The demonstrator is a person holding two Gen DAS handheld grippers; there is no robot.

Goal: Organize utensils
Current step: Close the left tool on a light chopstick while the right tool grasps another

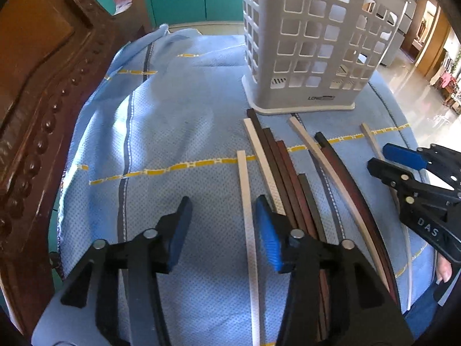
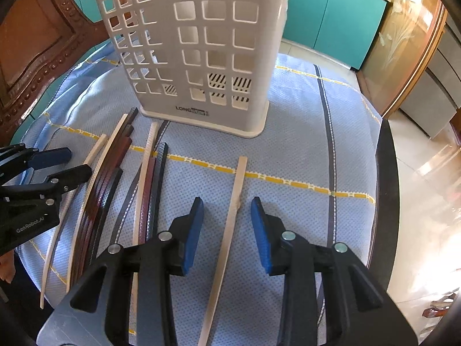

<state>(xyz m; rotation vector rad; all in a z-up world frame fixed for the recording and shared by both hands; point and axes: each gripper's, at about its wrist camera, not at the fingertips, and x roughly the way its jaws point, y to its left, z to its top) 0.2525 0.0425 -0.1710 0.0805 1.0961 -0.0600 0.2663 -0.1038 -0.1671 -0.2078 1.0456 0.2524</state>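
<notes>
Several chopsticks lie side by side on a blue cloth (image 1: 173,132) in front of a white perforated utensil holder (image 1: 311,43) (image 2: 201,43). My left gripper (image 1: 224,230) hangs open over the cloth. A white chopstick (image 1: 245,190) lies between its blue pads, close to the right one, untouched. A bundle of dark brown and reddish chopsticks (image 1: 288,178) (image 2: 106,178) lies just right of it. My right gripper (image 2: 227,230) is also open, astride a single tan chopstick (image 2: 239,181), pads clear of it. Each gripper shows in the other's view: the right gripper (image 1: 379,155), the left gripper (image 2: 79,161).
A carved wooden chair back (image 1: 43,86) stands along the cloth's left side. The table's dark rim (image 2: 386,201) curves down the right, with shiny floor beyond. Teal cabinets (image 2: 331,14) stand behind. A cream, a reddish and a black chopstick (image 2: 152,178) lie between the two grippers.
</notes>
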